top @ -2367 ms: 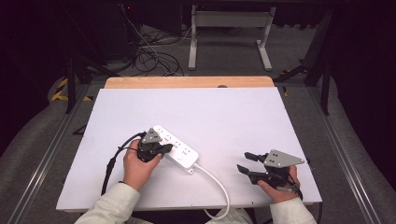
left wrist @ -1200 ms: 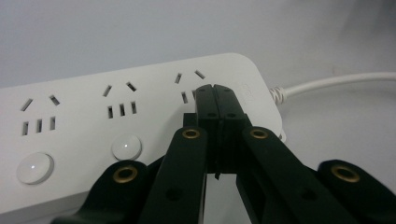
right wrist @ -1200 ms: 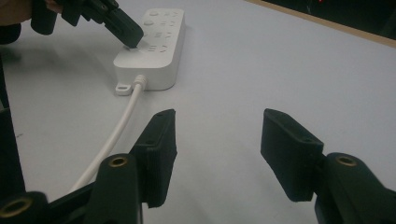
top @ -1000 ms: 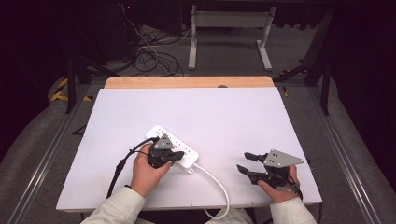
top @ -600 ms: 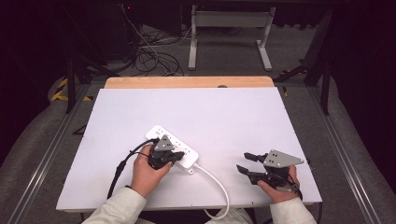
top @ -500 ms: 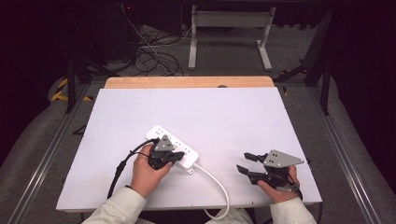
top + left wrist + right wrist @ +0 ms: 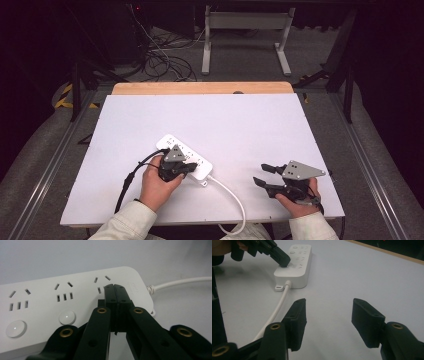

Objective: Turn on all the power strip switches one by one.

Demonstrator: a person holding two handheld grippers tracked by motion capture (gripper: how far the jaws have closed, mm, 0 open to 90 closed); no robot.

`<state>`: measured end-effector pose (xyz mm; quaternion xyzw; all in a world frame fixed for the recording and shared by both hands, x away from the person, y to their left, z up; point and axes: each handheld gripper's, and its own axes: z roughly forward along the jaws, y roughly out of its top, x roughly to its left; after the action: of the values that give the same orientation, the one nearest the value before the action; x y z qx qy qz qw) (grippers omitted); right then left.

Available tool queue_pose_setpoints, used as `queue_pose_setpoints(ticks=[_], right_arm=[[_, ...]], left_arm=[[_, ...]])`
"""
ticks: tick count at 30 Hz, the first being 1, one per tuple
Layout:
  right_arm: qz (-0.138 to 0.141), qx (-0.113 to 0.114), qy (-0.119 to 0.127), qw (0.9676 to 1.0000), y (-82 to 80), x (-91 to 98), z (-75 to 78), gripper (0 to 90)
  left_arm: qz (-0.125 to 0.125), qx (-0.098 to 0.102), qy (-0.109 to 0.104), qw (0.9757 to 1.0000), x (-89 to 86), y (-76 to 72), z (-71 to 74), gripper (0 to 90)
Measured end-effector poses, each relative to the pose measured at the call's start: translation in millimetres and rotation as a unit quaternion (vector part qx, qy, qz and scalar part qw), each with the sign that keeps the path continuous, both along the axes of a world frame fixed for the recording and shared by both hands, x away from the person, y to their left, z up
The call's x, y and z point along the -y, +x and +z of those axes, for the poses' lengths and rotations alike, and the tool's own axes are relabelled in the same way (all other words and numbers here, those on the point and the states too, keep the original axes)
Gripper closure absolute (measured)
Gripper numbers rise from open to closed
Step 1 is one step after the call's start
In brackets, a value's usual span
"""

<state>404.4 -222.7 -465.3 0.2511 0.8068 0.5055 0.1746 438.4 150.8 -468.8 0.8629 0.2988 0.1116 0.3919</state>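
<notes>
On the left side of the white bench (image 7: 250, 125), the person's left hand (image 7: 155, 185) holds the left claw (image 7: 192, 167). Its two black jaws are pressed tight together, with nothing between them. The tip rests on top of a white power strip (image 7: 175, 147), at the end where the cord comes out, right by the last set of plug holes. In the left gripper view, the closed claw (image 7: 115, 288) sits on the power strip (image 7: 50, 305), and two round white buttons (image 7: 67, 317) are a little to its left. A white cord (image 7: 231, 192) runs from the strip toward the near edge of the bench. Farther right, the right hand (image 7: 300, 200) holds the right claw (image 7: 262, 175) well apart from the strip. Its jaws are spread wide and hold nothing. They point toward the strip.
</notes>
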Motion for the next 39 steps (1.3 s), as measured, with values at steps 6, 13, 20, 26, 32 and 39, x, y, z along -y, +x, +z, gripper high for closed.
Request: queue_pose_setpoints(ticks=[6, 13, 20, 26, 32, 39], right_arm=[[0.001, 0.000, -0.001, 1.0000, -0.2, -0.5, 0.0, 46.0], [0.001, 0.001, 0.000, 1.0000, -0.1, 0.1, 0.3, 46.0], [0.000, -0.002, 0.000, 1.0000, 1.6, 1.0, -0.6, 46.0], [-0.001, 0.001, 0.001, 1.0000, 0.2, 1.6, 0.4, 45.9], [-0.001, 0.002, 0.002, 1.0000, 0.5, 1.7, 0.4, 45.3], [-0.002, 0.005, 0.005, 1.0000, -0.4, 2.8, 1.3, 44.8]], left_arm=[[0.004, -0.006, -0.001, 1.0000, -0.7, 0.9, -0.8, 90.0], [0.010, -0.013, -0.023, 0.9996, -4.9, 0.9, 8.1, 90.0], [0.002, 0.029, -0.039, 0.9988, -12.6, -9.6, 32.1, 90.0], [-0.008, 0.035, -0.044, 0.9984, -11.7, -13.3, 35.7, 90.0], [-0.006, 0.054, -0.064, 0.9965, -21.8, -18.0, 44.3, 62.3], [0.009, 0.074, -0.082, 0.9938, -48.6, -28.9, 55.0, 33.9]])
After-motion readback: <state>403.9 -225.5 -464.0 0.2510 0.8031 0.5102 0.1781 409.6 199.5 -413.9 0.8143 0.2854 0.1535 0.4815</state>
